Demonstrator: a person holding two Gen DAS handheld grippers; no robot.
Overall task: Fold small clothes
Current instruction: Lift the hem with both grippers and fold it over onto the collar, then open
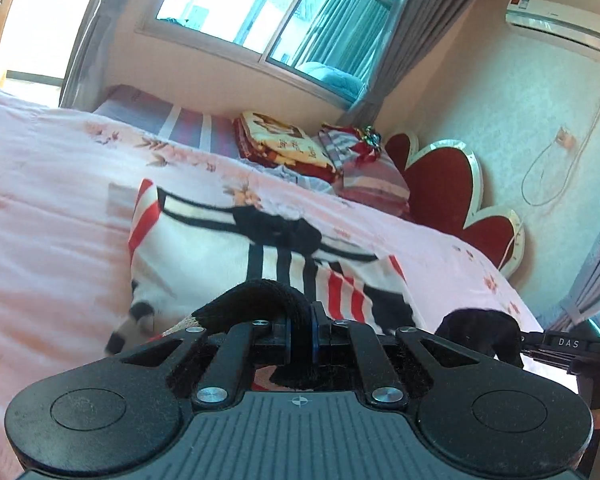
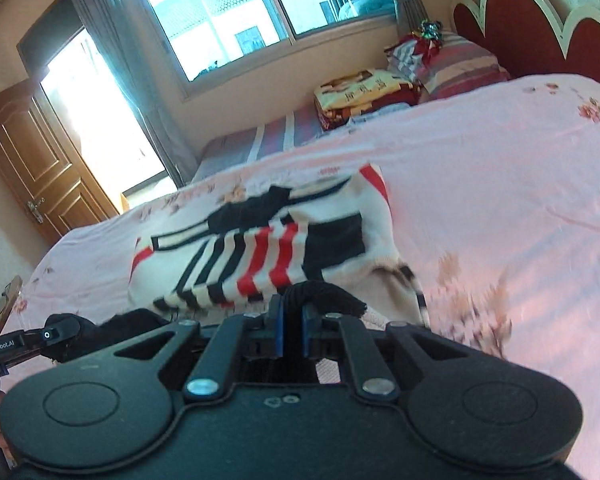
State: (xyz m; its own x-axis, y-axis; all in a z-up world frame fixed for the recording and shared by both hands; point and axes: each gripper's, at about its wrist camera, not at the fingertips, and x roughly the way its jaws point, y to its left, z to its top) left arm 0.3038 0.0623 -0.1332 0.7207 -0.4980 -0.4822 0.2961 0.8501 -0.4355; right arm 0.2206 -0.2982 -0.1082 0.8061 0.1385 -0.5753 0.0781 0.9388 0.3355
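Sweater [image 1: 228,256] on pink bedspread [image 1: 52,184] | L gripper [image 1: 300,332] clamped on black hem | R gripper [image 2: 293,326] same, other corner

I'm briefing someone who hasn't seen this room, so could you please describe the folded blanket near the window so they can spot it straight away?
Start at the pink floral bedspread and follow it toward the window wall. Beyond its far edge, on the striped sheet, sits the folded blanket, beside the striped pillow at the red headboard. Unlike its striped neighbours, it is yellow and dark red with printed pictures.
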